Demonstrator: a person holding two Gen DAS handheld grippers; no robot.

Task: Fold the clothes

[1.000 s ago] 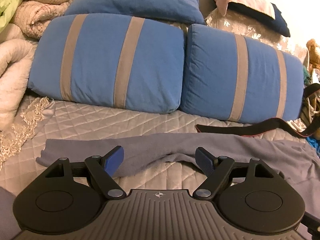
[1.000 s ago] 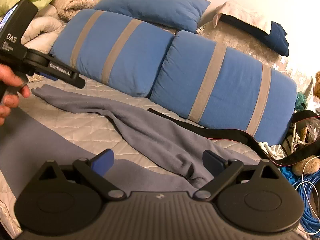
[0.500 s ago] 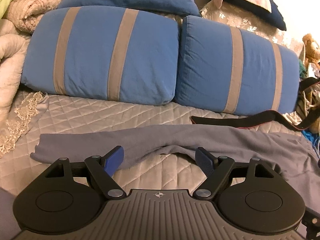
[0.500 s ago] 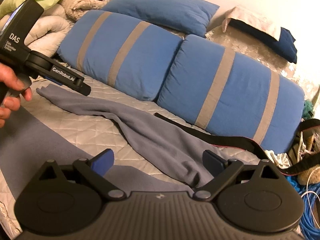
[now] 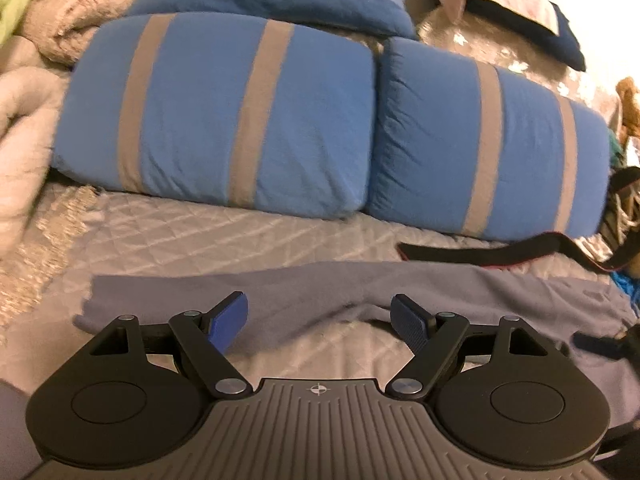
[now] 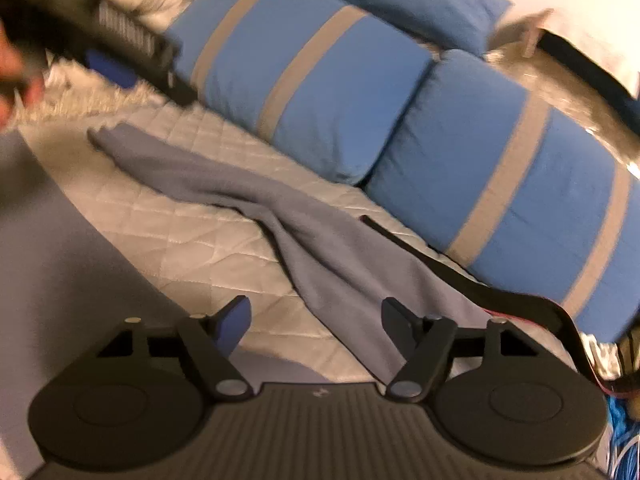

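The left gripper (image 5: 319, 322) has its jaws wide apart with nothing between them, held above the grey garment (image 5: 360, 292), which lies stretched across the quilted bed cover (image 5: 192, 236). The right gripper (image 6: 314, 322) is likewise spread open and holds nothing; the same garment (image 6: 320, 240) runs diagonally beneath it, one long narrow part reaching away to the upper left. Whether either gripper's blue pads (image 5: 228, 322) touch the cloth cannot be told. Just past the garment a black strap (image 5: 500, 250) lies on the bed. Behind it two blue striped pillows (image 5: 224, 120) stand side by side. In the right wrist view the left gripper (image 6: 120, 48) and a hand (image 6: 16, 76) are blurred and cut off at the upper left edge.
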